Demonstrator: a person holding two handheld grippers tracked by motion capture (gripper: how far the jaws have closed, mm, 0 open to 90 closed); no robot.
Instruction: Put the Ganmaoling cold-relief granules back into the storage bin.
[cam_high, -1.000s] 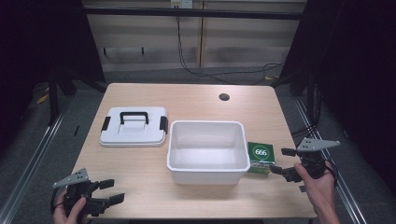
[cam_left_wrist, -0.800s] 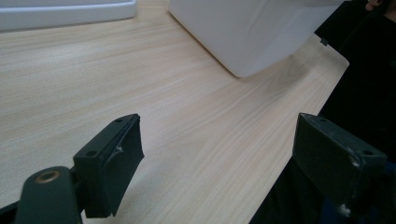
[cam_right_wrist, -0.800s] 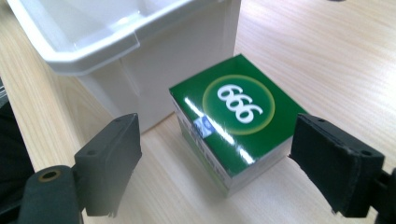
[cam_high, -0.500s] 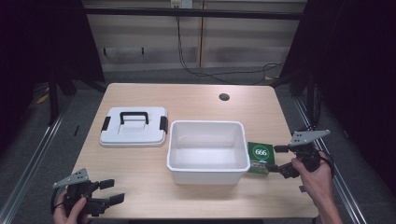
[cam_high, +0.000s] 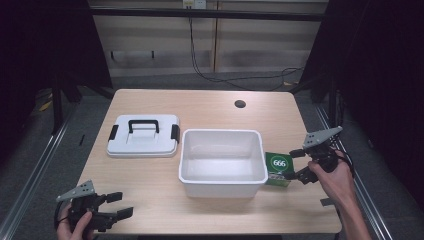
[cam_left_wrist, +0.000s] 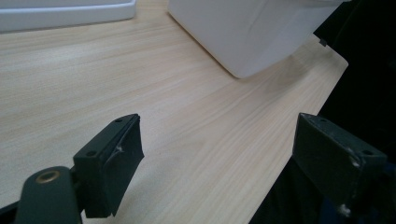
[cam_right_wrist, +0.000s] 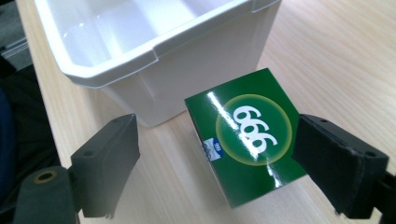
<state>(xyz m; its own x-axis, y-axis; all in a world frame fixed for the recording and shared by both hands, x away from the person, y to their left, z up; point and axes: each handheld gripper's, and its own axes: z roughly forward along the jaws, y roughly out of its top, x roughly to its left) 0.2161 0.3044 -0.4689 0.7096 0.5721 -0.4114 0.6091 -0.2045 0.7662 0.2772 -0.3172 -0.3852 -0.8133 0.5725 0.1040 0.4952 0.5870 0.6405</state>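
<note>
A green box (cam_high: 278, 167) marked 666 stands on the table against the right wall of an empty white bin (cam_high: 220, 132). My right gripper (cam_high: 296, 164) reaches it from the right, and its jaws have just been opening. In the right gripper view the green box (cam_right_wrist: 247, 140) sits between the jaws of my right gripper (cam_right_wrist: 217, 140); the left jaw stands clear of it and the white bin (cam_right_wrist: 154, 51) is just behind. My left gripper (cam_high: 122, 204) rests open at the table's front left corner, and my left gripper (cam_left_wrist: 219, 135) has bare wood between its jaws.
A white lid (cam_high: 144, 136) with a black handle and clips lies left of the bin. The white bin (cam_left_wrist: 252, 37) and the lid's edge (cam_left_wrist: 60, 11) lie ahead of the left jaws. A round cable hole (cam_high: 240, 104) is at the table's far right.
My right gripper has shifted a little left and up, closer over the green box, which has stayed in place. The left gripper has not moved.
</note>
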